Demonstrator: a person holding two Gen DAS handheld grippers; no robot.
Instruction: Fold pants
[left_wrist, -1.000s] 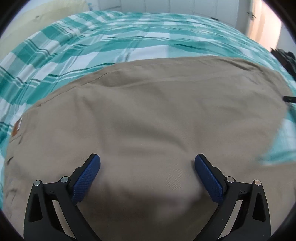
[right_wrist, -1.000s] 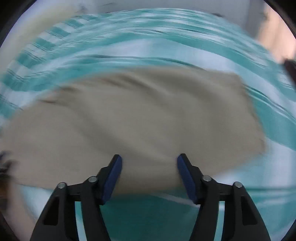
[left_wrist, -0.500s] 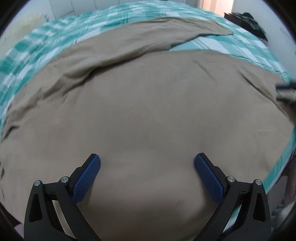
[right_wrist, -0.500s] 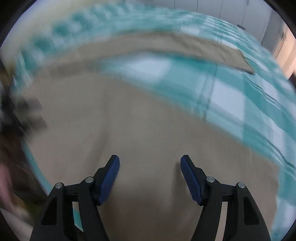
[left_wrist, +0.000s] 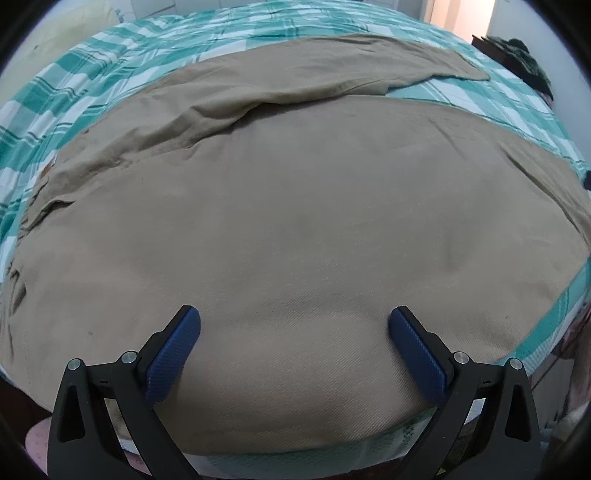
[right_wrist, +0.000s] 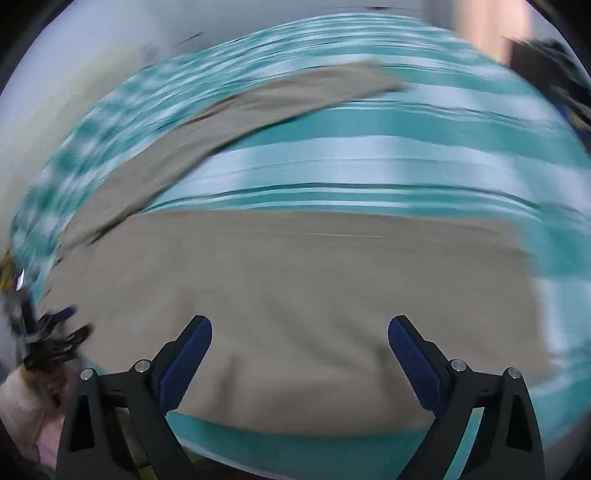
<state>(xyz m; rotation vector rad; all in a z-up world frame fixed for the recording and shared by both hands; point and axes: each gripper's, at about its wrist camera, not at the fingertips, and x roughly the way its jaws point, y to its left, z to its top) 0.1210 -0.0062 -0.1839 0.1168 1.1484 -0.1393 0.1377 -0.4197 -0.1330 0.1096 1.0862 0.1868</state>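
The left gripper (left_wrist: 293, 334) is seen with its blue-padded jaws spread wide, nothing pinched between them, and only tan cloth shown in the gap; whether the pads touch the fabric cannot be told. The right gripper (right_wrist: 300, 341) is likewise held with its jaws wide apart and nothing gripped. The right wrist view is heavily smeared by motion, so seams and fine detail are lost, and a dark blurred shape at its left edge cannot be identified. The pants (left_wrist: 295, 229) are spread on a bed covered by a teal-and-white checked sheet (left_wrist: 110, 70); the near leg is laid flat and fairly smooth, while the far leg (left_wrist: 332, 74) is angled away, with rumpled folds where the two meet. The waist end is cut off at the left rim. A small orange mark near the left edge is too small to be read, and no writing can be made out
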